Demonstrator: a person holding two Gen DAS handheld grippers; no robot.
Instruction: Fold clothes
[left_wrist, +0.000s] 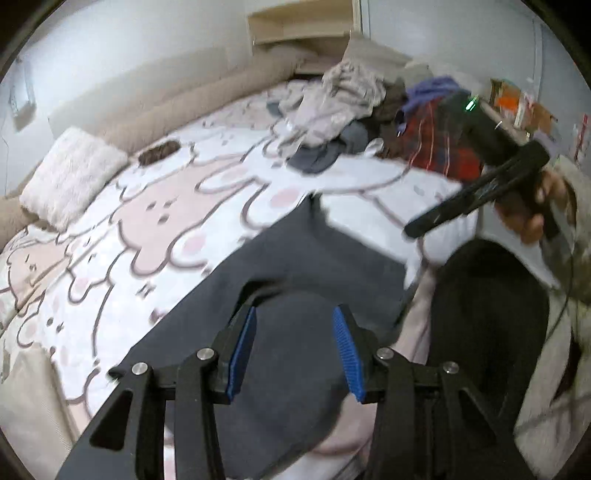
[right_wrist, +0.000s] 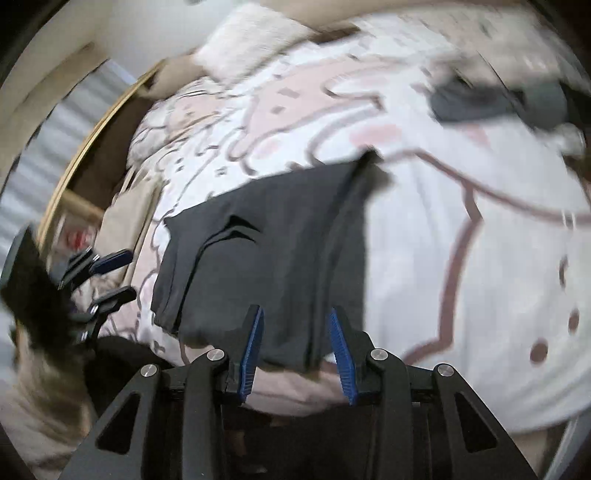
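Dark garment: spread across near edge of bed, toward 6 o'clock, partly folded.
Left gripper: partly open above cloth, holding nothing.
Right gripper: partly open, cloth edge between pads, grip uncertain.
Risk: layers slipping apart, fold skewing.
Laundry pile: 1 o'clock, could snag.

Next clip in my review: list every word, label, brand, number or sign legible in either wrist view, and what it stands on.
No text is readable in either view.
Boxes beyond the clothes pile: orange and green printing, too blurred to read.
Red item by the wooden frame: too blurred.
Wall fixture: no legible marking.
Bedspread: cartoon pattern only, no lettering.
Dark garment: no label visible.
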